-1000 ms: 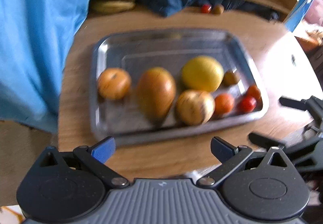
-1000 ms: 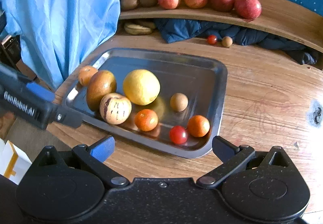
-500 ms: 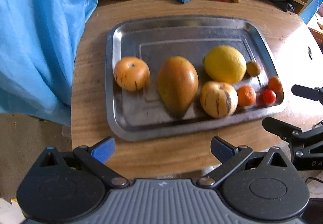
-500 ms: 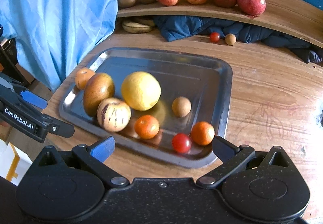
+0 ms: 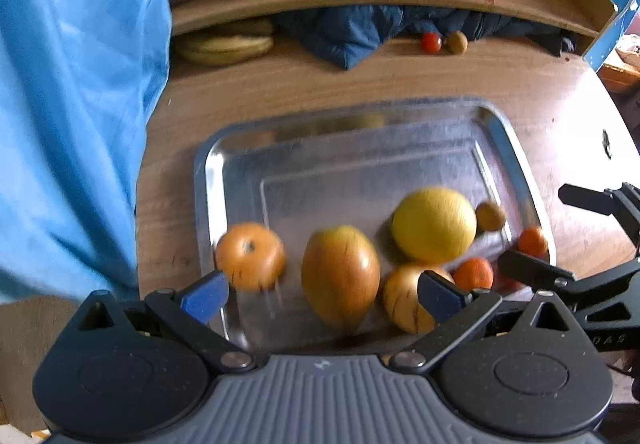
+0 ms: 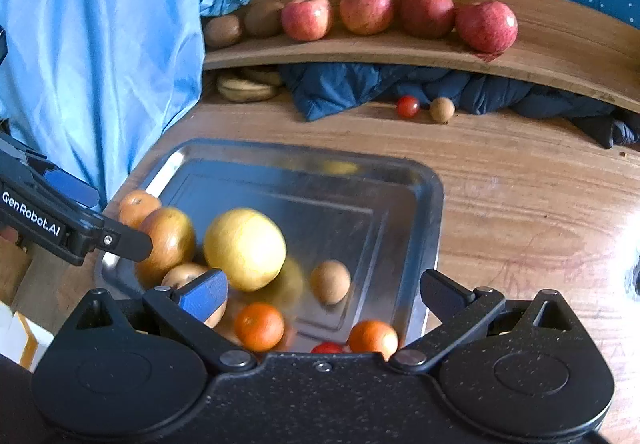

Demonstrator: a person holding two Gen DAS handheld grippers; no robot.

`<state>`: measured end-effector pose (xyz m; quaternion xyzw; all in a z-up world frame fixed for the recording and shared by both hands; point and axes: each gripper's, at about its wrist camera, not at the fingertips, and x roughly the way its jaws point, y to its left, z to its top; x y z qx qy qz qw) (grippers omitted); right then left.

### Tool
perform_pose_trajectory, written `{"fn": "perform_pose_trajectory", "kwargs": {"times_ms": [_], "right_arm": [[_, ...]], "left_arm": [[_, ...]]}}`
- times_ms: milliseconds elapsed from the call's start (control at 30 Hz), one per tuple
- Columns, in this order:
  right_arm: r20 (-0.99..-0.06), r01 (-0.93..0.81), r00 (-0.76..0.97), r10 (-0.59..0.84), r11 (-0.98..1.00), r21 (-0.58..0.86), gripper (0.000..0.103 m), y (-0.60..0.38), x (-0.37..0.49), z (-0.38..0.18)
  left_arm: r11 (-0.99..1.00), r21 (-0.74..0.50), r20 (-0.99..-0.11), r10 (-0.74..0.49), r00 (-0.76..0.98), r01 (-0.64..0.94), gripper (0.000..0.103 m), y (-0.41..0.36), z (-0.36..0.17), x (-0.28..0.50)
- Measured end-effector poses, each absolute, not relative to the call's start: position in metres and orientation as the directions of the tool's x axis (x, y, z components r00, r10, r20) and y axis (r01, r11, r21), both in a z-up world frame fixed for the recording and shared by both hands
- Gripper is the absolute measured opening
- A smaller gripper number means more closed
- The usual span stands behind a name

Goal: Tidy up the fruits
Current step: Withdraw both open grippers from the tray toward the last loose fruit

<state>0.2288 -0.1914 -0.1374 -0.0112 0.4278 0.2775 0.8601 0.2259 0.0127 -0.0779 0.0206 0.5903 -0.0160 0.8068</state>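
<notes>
- While the left wrist view was blurred, the left gripper (image 5: 320,294) had come closer over the near edge of the metal tray (image 5: 208,180); its fingers were spread and empty, with the mango (image 5: 340,274) lying between them.
- Seen from the right wrist, the right gripper (image 6: 324,294) had also advanced, spread and empty, above the small orange (image 6: 259,326). I judged that picking was about to begin, because all the fruits lay untouched in the tray.

Black hand-held gripper (image 6: 324,294), blue fingertip pads (image 6: 204,294).

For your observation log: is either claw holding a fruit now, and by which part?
Nothing is held. The left claw and right claw are both open above the tray, with no fruit gripped.
</notes>
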Motion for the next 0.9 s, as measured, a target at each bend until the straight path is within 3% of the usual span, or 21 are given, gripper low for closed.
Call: {"fn": "perform_pose_trajectory", "kwargs": {"times_ms": [900], "right_arm": [[-0.730,-0.291,0.621,0.284,0.949,0.122,0.102,-0.214,0.285,-0.145]], "left_arm": [[0.989,-0.087,-0.927,-0.125,0.354,0.121,0.102,-0.043,-0.082,0.338]]}}
